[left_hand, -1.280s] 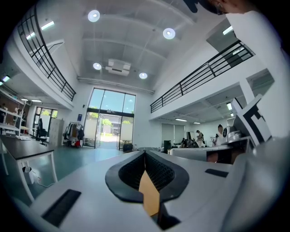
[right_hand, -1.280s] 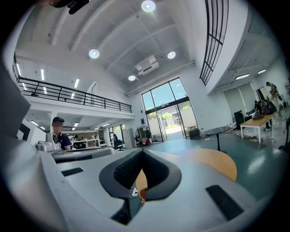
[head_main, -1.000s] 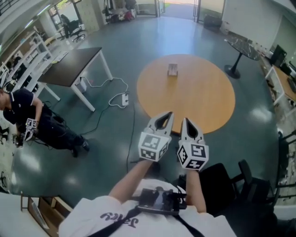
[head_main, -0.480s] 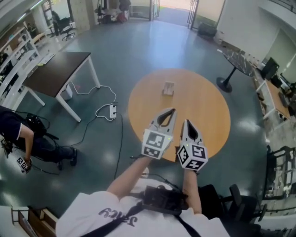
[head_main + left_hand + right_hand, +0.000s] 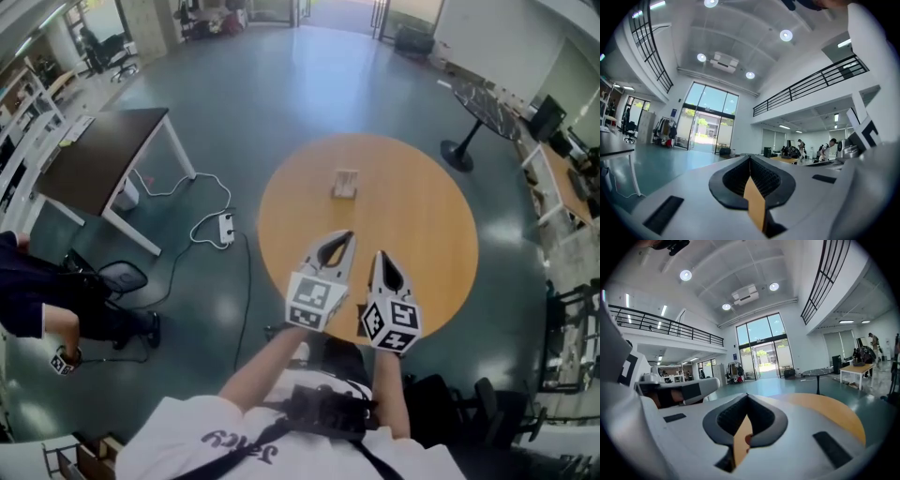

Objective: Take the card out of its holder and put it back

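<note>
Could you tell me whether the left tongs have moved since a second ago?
Yes: the left tongs have come forward over the round table's near edge, toward the card holder.

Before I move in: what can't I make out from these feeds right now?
- Card holder, head view: too small to tell whether the card is in it.
- Left tool view: the left tool's own body blocks the table, so no holder shows.
- Right tool view: only part of the round table shows past the right tool.
</note>
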Motion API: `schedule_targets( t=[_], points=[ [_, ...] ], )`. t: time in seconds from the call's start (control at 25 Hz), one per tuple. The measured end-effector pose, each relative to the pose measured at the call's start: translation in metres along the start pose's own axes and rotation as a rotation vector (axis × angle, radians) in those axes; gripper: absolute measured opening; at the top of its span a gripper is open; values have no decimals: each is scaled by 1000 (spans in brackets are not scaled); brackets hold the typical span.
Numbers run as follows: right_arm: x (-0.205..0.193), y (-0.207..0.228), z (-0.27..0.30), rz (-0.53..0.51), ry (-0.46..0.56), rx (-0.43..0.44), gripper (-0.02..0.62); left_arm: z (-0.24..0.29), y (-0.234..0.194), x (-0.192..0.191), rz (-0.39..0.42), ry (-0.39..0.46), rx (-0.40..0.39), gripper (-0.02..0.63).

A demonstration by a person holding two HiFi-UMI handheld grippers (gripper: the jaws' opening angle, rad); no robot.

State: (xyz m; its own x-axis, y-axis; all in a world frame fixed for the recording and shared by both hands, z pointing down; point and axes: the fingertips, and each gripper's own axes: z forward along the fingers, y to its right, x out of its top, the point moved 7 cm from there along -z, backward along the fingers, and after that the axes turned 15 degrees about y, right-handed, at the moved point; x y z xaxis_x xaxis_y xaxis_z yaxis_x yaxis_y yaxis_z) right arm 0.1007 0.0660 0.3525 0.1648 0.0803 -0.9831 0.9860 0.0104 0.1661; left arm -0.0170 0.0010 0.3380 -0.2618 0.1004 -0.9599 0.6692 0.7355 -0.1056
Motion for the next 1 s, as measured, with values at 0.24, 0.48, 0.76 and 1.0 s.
schedule_targets(
  t=[0.24, 0.48, 0.76, 1.0],
  points=[
    [-19, 4, 36, 1, -23, 51, 15, 20, -29, -26, -6, -11, 38, 9],
    [-40, 26, 73, 10, -82, 79, 15, 41, -64, -60, -10, -45, 68, 9],
    [-75, 54, 105, 1, -177, 95, 15, 52, -108, -115, -13, -179, 64, 12],
    [-103, 75, 129, -74, -248, 148, 17, 68, -139, -153, 5, -280, 37, 28]
  ],
)
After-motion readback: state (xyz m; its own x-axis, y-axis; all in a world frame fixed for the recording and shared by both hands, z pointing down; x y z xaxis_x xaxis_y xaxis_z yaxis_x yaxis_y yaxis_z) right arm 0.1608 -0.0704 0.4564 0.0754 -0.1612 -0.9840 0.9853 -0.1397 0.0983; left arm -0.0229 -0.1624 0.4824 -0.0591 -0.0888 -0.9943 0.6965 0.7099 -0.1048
